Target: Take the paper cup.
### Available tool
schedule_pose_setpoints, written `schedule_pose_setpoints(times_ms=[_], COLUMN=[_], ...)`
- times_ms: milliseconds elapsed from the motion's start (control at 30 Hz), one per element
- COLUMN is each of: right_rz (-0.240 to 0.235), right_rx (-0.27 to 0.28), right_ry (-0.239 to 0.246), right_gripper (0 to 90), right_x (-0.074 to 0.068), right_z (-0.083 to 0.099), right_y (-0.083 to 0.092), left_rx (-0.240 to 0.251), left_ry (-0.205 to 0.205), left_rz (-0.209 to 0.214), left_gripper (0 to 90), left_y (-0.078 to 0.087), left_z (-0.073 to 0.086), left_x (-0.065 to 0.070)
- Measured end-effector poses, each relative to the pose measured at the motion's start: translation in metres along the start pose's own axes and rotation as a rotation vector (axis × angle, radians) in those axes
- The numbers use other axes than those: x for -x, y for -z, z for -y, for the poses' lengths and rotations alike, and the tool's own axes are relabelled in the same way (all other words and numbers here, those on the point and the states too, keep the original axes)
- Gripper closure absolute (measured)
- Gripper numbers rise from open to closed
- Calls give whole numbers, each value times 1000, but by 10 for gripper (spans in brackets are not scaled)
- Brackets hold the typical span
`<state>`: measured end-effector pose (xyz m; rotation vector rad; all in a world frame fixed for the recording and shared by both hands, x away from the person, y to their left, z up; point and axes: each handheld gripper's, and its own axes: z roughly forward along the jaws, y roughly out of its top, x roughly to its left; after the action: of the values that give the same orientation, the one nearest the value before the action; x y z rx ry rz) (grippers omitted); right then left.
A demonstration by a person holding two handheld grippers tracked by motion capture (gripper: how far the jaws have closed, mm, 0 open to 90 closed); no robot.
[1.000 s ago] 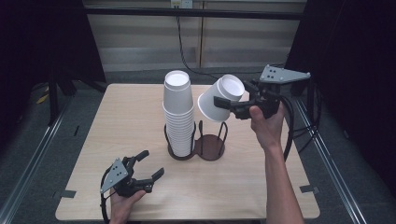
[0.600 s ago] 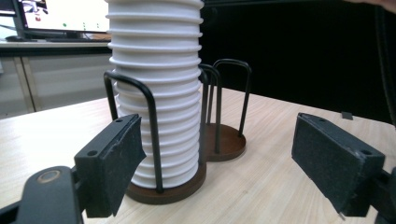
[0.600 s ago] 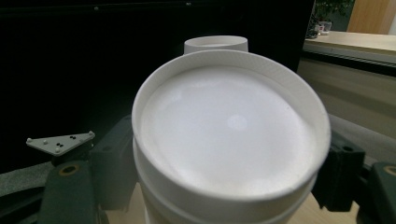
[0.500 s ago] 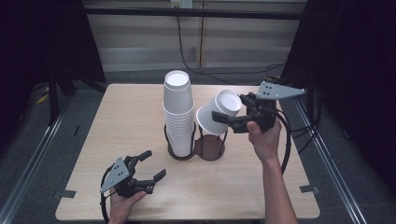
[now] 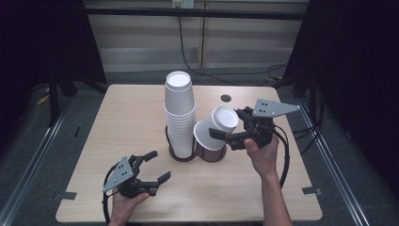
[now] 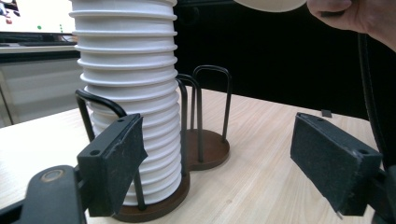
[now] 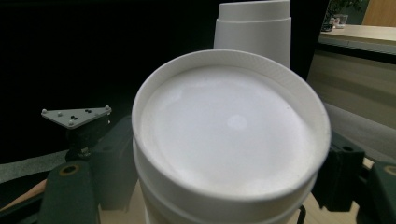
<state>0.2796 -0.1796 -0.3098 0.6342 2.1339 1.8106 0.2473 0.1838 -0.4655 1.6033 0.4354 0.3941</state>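
In the high view, the right gripper (image 5: 229, 135) was clenched on a single white paper cup (image 5: 214, 128), its jaws pressed against the cup's sides. The cup was upside down and tilted, its flat base turned up and toward the person's right, its mouth low over the empty right-hand ring of a dark wire cup holder (image 5: 212, 153) near the middle of the wooden table (image 5: 127, 122). Whether the cup's rim touched the holder could not be told. In the right gripper view, the cup's base (image 7: 231, 128) sat between the two black jaws. Just to the cup's left in the high view, a tall stack of inverted white paper cups (image 5: 179, 115) stood upright in the holder's left ring; the left gripper view showed the stack (image 6: 128, 93) ringed by the holder's wire uprights on its brown base (image 6: 208, 148). The left gripper (image 5: 154, 166) rested low near the table's front edge, well apart from the holder, with its jaws spread wide and nothing between them.
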Motion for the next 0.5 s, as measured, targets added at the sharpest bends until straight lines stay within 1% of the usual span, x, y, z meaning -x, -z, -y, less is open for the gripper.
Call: schedule_pose_setpoints(times_ms=[33, 67, 167, 200, 233, 267, 333, 367, 433, 500], right_rz=[-2, 0, -5, -6, -6, -10, -10, -10, -19, -23], right_rx=[-5, -10, -8, -10, -10, -13, -20, -28, -32, -35], right_ry=[2, 1, -2, -6, -6, -12, -12, -12, -17, -24], right_gripper=[230, 230, 230, 230, 230, 230, 231, 230, 231, 231], right_x=[-1, -2, -4, -5, -5, -6, -6, -7, -10, -11], right_z=[1, 3, 9, 11, 11, 16, 18, 20, 27, 33], right_y=[0, -1, -1, -2, -2, -3, -4, -5, -8, -10], left_rx=[-1, 1, -2, -6, -6, -17, -17, -20, -17, -20], left_ry=[5, 3, -15, -25, -25, -25, -21, -30, -26, -29], left_rz=[2, 14, 20, 13, 13, 18, 23, 21, 44, 44], left_gripper=[167, 163, 160, 160, 161, 162, 161, 161, 161, 161], left_y=[-1, -2, -4, -5, -5, -7, -8, -9, -11, -12], left_z=[-1, -2, -5, -6, -6, -8, -8, -8, -7, -7], left_x=[1, 2, 3, 4, 4, 6, 7, 8, 9, 10])
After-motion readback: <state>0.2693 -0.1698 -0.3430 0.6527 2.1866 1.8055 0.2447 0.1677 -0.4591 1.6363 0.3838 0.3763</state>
